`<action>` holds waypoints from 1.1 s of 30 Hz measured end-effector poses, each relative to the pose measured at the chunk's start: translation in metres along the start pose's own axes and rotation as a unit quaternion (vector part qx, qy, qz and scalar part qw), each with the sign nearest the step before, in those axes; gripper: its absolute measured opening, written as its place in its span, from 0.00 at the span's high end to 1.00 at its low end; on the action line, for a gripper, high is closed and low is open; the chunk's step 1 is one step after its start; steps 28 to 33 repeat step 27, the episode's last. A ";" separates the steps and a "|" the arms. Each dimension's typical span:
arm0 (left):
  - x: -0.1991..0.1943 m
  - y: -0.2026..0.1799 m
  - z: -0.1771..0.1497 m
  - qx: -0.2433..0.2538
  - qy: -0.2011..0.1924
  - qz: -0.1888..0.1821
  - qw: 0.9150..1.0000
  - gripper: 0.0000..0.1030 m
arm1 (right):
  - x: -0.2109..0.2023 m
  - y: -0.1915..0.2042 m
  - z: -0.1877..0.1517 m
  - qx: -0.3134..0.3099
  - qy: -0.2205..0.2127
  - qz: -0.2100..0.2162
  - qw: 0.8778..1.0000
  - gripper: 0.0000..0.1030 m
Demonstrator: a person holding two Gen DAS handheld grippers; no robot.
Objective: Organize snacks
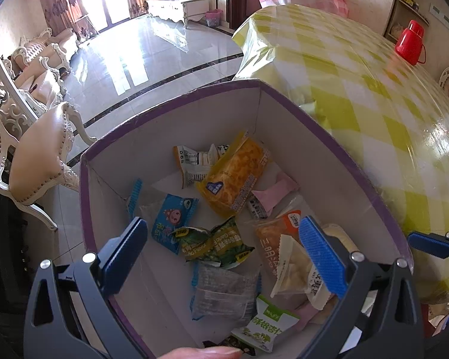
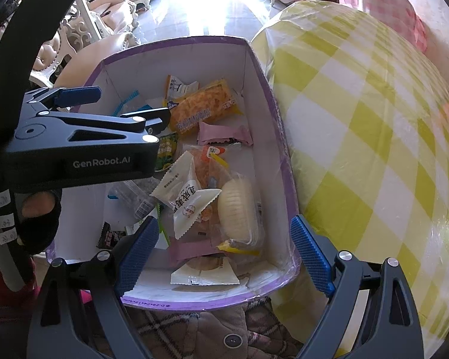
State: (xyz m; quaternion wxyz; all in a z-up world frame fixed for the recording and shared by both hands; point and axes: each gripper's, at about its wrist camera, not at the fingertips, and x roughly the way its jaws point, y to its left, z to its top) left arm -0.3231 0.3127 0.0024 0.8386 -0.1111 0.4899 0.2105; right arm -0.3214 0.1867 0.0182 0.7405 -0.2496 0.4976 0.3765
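Note:
A white cardboard box with a purple rim (image 1: 329, 137) (image 2: 170, 45) holds several snack packets beside the table. Inside lie a yellow packet (image 1: 233, 176) (image 2: 203, 107), a pink one (image 1: 274, 193) (image 2: 224, 134), a blue one (image 1: 170, 218), green ones (image 1: 218, 242), a white zigzag-edged one (image 1: 293, 266) (image 2: 188, 197) and a clear tray with a cream cake (image 2: 236, 209). My left gripper (image 1: 223, 233) (image 2: 119, 106) hangs open above the box with nothing in it. My right gripper (image 2: 224, 227) is open and empty over the box's near end, one finger inside the right wall and one outside.
A round table with a yellow check cloth (image 1: 359, 89) (image 2: 359, 125) touches the box's right side. A red thermos (image 1: 410, 43) stands at its far edge. Padded chairs (image 1: 42, 161) stand left of the box over a glossy tile floor. Quilted fabric (image 2: 194, 329) lies below the box.

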 end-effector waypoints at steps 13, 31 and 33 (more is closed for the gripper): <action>0.002 0.001 -0.002 0.001 0.003 0.000 1.000 0.01 | 0.003 0.001 -0.001 -0.001 0.003 0.001 1.000 0.16; 0.007 0.004 0.000 0.002 0.013 0.000 1.000 0.01 | 0.003 0.001 -0.002 0.001 0.004 0.004 1.000 0.16; 0.007 0.004 0.000 0.002 0.013 0.000 1.000 0.01 | 0.003 0.001 -0.002 0.001 0.004 0.004 1.000 0.16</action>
